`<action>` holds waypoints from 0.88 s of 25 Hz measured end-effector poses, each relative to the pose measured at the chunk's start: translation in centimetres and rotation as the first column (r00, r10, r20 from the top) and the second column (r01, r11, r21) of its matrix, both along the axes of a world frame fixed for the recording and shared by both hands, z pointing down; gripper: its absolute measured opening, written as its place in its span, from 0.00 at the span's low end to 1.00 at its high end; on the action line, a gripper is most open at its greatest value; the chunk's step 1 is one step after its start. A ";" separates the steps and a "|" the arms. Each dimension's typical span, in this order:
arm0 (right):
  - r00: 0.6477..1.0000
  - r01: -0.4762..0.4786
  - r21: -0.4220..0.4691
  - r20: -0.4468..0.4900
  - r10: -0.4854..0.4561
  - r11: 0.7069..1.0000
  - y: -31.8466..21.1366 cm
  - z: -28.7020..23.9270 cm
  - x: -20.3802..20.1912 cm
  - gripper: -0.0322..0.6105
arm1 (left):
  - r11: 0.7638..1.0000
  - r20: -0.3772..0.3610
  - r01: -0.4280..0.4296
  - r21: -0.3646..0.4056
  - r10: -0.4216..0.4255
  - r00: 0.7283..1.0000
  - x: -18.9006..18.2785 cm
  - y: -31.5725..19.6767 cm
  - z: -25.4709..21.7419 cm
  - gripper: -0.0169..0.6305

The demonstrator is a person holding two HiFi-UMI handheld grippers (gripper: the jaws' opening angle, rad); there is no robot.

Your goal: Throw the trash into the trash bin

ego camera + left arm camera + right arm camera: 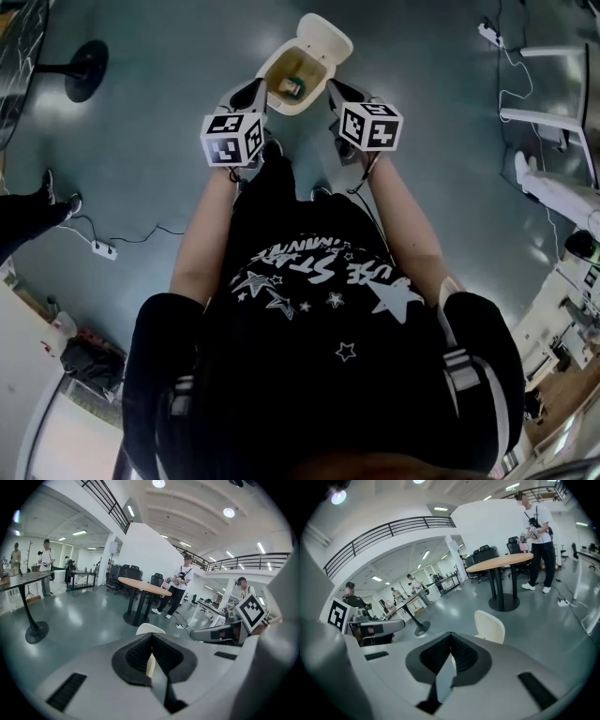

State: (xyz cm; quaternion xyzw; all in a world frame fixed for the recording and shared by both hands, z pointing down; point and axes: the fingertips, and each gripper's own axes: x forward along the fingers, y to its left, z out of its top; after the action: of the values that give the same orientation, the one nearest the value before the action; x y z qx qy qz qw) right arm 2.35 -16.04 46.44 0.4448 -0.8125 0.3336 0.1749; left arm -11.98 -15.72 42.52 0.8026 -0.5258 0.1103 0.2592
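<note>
The trash bin (298, 105) stands on the floor (159, 141) just beyond the person's feet. It is cream-coloured, its lid (323, 39) tipped up and back. Something small and green (293, 86) lies inside, probably the trash, though it is too small to tell.

The left gripper (257, 90) hangs over the bin's left rim and the right gripper (336, 91) over its right rim, both above it and apart from it. Each gripper's own view shows its dark pads pressed together with nothing pinched, and the pale lid (150, 629) (490, 626) rising just beyond.

The floor is smooth, grey-blue and glossy. A power strip (103, 249) and its cable lie to the left, near the person. A black pedestal base (86, 66) sits farther off.

The room is a large open hall. It has a round wooden-topped table (506, 560) on a black foot, office chairs, several standing people (539, 541), a railed mezzanine (389, 531) and ceiling lights.
</note>
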 end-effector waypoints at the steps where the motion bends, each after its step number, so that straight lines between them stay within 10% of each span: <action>1: 1.000 0.009 0.002 0.007 -0.009 1.000 0.7 -0.3 0.4 0.06 | 1.000 0.000 0.007 0.004 -0.007 1.000 0.3 0.7 -0.3 0.04; 22: 0.981 0.169 0.106 0.077 -0.177 0.980 12.5 -4.5 6.5 0.06 | 0.991 0.030 0.066 0.121 -0.070 0.997 7.8 14.3 -5.6 0.04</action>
State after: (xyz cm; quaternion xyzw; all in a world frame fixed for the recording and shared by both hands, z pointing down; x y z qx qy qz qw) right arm 8.80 -3.59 41.97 0.3657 -0.8704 0.2953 0.1462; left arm -4.14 -1.43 36.94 0.7964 -0.5628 0.0835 0.2051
